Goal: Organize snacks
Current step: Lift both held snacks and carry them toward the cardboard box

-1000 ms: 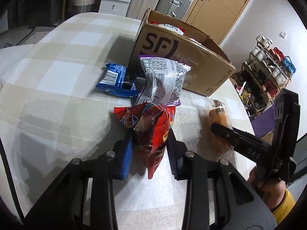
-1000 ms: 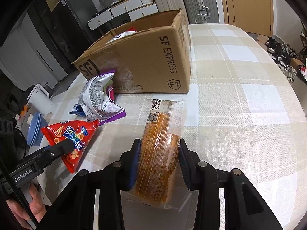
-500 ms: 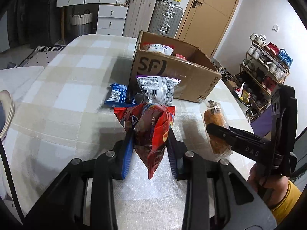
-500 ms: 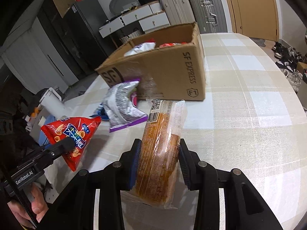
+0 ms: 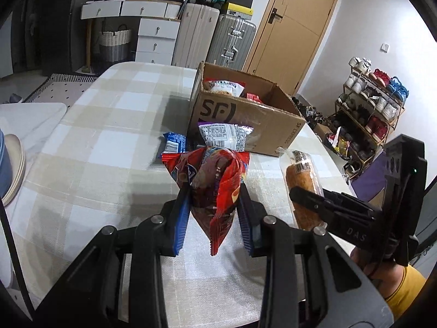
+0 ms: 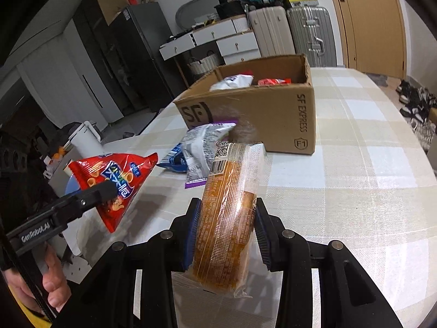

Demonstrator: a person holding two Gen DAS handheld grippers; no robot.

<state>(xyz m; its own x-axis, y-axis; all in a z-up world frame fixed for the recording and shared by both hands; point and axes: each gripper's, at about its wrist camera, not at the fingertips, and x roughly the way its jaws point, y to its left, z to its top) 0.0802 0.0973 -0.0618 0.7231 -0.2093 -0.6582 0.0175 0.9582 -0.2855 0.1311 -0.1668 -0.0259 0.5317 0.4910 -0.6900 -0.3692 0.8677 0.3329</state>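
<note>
Clamping a red snack bag (image 5: 215, 188) at lower centre of the left wrist view: left tool (image 5: 215, 213), pitched downward, blue pads pressed on the bag's crumpled sides, bag lifted clear of the worktop (image 5: 90, 142). Seen from the right wrist view at left edge, same bag hanging point-down, a hand (image 6: 52, 278) wrapped round the handle at lower left. Gripping a wrapped bread roll (image 6: 226, 218) lengthwise at lower centre: right tool (image 6: 226, 232), also tilted down, pads tight on the wrapper, roll raised above the checked cloth. Lying on the worktop at mid-frame, a silver packet (image 6: 203, 147) and a blue packet (image 6: 172, 161), just before an open cardboard box (image 6: 267, 114) with snacks inside. Standing behind in the upper part of the frame: suitcases (image 5: 215, 35), white drawers (image 5: 153, 27), a wooden door (image 5: 297, 24); at right, a shoe rack (image 5: 371, 104).
</note>
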